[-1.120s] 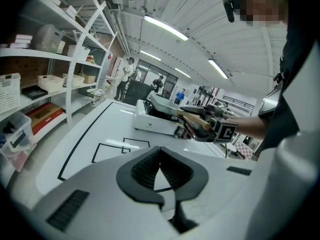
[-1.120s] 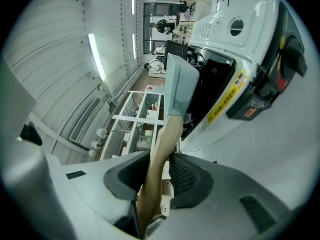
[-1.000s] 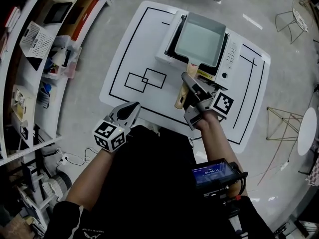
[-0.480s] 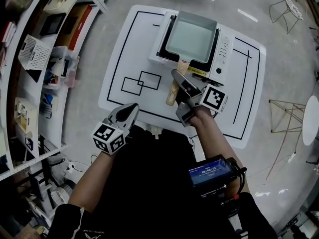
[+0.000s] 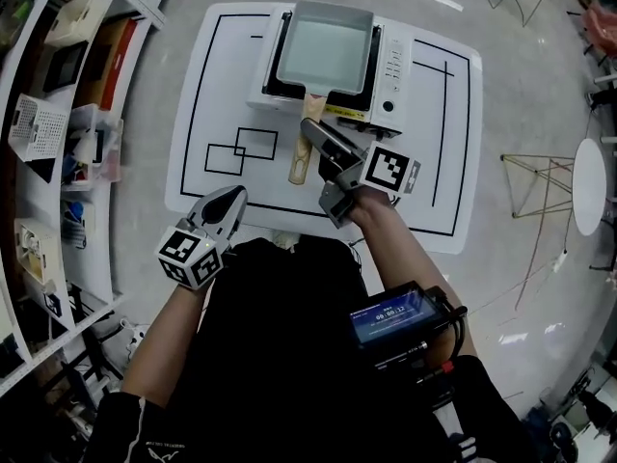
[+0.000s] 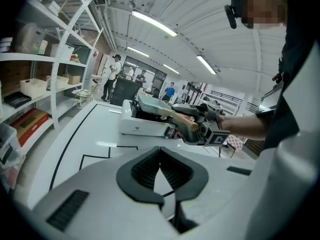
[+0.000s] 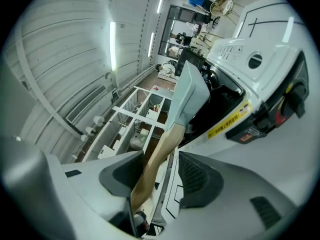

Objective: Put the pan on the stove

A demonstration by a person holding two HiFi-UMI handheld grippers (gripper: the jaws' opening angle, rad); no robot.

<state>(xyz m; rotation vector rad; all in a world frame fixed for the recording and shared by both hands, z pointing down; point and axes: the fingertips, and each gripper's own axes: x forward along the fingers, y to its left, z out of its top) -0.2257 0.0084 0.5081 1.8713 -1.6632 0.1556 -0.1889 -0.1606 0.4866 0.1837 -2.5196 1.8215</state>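
Pan (image 5: 326, 44) sits on top of the stove (image 5: 393, 61) in the head view, and its wooden handle (image 5: 301, 160) runs off the stove's near edge toward me; my right gripper (image 5: 316, 167) is at that handle just in front of the stove; my left gripper (image 5: 231, 203) hangs well back from the stove, close to my body, so the right is much the nearer.

In the left gripper view my jaws are drawn together with nothing in them; beyond them the pan (image 6: 152, 103) lies on the stove (image 6: 142, 126), with the right gripper (image 6: 192, 124) straddling the handle (image 6: 177, 118) at the stove's front.

In the right gripper view the handle (image 7: 157, 156) runs lengthwise between my jaws toward the stove (image 7: 260, 84); it lies close against one pad and clear of the other pad (image 7: 195, 176); these jaws have just been opening and stand wide, not pinching the wood; the pan (image 7: 187, 96) looks placed, so I judge the next move is to back straight off along the handle, away from the stove.
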